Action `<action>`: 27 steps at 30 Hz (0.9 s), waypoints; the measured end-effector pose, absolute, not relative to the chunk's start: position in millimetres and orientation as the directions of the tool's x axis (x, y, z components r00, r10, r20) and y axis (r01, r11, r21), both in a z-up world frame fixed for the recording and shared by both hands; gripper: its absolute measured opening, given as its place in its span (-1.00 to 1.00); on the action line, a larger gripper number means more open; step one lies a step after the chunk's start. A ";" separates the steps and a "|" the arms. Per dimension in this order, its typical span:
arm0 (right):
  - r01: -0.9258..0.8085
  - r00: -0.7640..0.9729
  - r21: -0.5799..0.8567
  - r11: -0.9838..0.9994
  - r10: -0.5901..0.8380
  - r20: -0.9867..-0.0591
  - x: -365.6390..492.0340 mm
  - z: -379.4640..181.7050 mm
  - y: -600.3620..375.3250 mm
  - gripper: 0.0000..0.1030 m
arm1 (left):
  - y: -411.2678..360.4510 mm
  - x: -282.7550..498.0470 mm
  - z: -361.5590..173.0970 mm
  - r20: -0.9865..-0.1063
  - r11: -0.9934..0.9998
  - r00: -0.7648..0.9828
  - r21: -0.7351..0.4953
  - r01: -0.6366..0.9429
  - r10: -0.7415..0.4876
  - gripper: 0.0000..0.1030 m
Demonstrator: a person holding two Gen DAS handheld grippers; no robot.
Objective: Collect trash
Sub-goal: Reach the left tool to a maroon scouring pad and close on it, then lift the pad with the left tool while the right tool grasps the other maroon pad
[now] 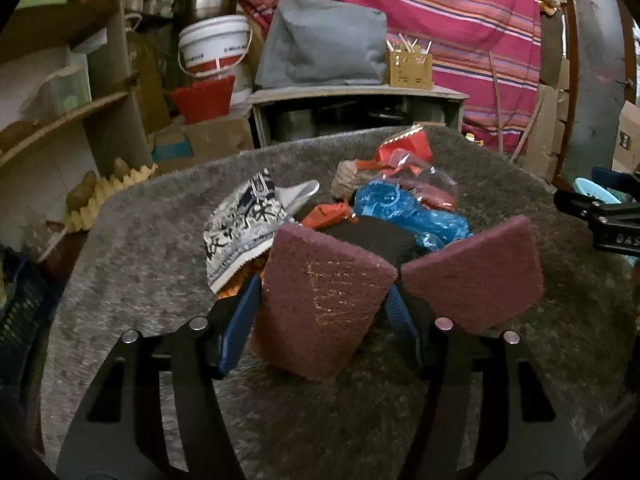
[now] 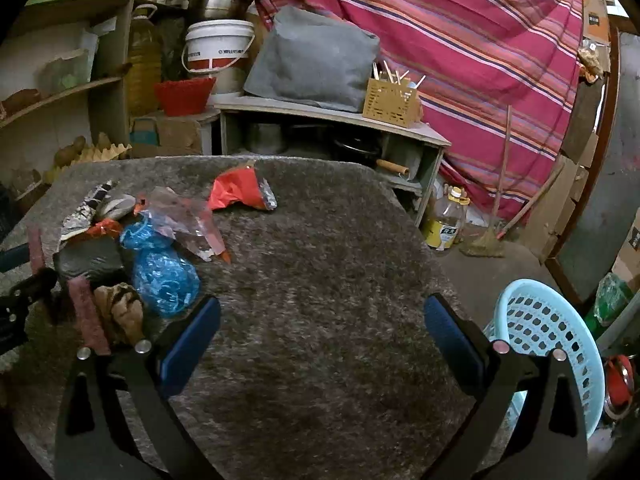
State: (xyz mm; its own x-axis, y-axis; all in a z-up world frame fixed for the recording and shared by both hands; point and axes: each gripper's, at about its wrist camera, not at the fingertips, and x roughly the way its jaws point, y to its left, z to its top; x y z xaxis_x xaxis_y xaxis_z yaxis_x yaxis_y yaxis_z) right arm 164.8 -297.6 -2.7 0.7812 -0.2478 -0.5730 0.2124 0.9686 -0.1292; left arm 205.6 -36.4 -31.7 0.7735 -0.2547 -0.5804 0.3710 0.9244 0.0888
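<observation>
1. Left wrist view: the left gripper (image 1: 320, 296) points down at a heap of litter on a grey shag rug (image 1: 152, 248) that covers the table.
2. Two maroon scouring pads sit at its blue fingers (image 1: 236, 328). One pad (image 1: 324, 300) fills the gap between them, and the other (image 1: 476, 272) stands outside the right-hand finger.
3. A black item (image 1: 372, 240) lies just beyond, between the far ends of the two pads. The jaws are partly apart, but it cannot be told whether they are clamping anything.
4. Behind the black item lie a crumpled blue plastic bag (image 1: 412, 216), a black-and-white printed packet (image 1: 240, 232) to its left and a red wrapper (image 1: 404, 146) at the far side of the heap.
5. Right wrist view: the right gripper (image 2: 322, 320) hovers with its jaws spread wide and nothing between them, only bare rug below.
6. From this side the litter sits to the left. The blue bag touches a clear plastic wrapper (image 2: 188, 220), a brown crumpled scrap (image 2: 120, 308) lies beside one maroon pad, and the red wrapper lies apart, farther back on the rug.
7. A pale blue perforated basket (image 2: 560, 328) stands past the table's right edge, just beside the right gripper's outer finger.
8. A red striped cloth (image 2: 460, 40) and a white bucket (image 2: 218, 46) fill the cluttered background.
</observation>
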 end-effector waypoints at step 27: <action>0.121 0.801 -0.140 0.983 -0.180 -0.570 174.0 -10.8 -228.1 0.93 | 69.2 172.4 5.4 -0.501 0.988 0.865 0.127 0.084 -0.009 0.18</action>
